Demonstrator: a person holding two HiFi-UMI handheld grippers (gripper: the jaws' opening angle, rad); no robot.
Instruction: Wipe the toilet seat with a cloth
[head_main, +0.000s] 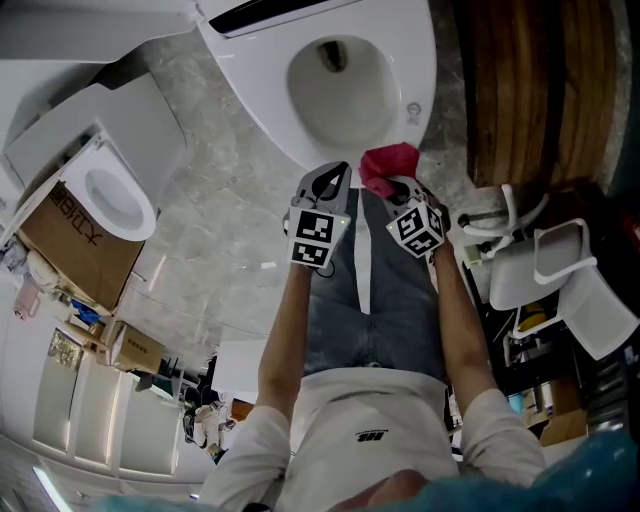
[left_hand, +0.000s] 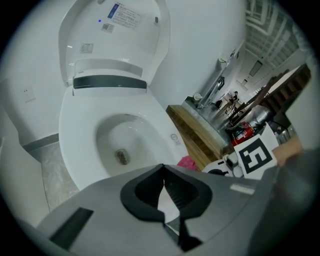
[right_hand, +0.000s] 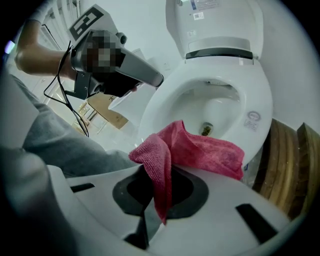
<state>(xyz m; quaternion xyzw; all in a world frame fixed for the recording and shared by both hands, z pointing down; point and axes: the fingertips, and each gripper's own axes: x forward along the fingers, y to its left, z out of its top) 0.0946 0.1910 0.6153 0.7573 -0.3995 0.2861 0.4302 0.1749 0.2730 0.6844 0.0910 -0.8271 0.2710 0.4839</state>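
Right hand-held gripper (right_hand: 162, 172) tight on pink cloth (right_hand: 200, 150), left hand-held gripper (left_hand: 163, 167) closed, near toilet (left_hand: 80, 130)

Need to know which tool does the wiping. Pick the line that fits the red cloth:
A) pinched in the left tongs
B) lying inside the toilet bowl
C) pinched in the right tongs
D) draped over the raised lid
C: in the right gripper view the red cloth is pinched between the tongs of the right gripper, while the left gripper has its tongs shut on nothing.
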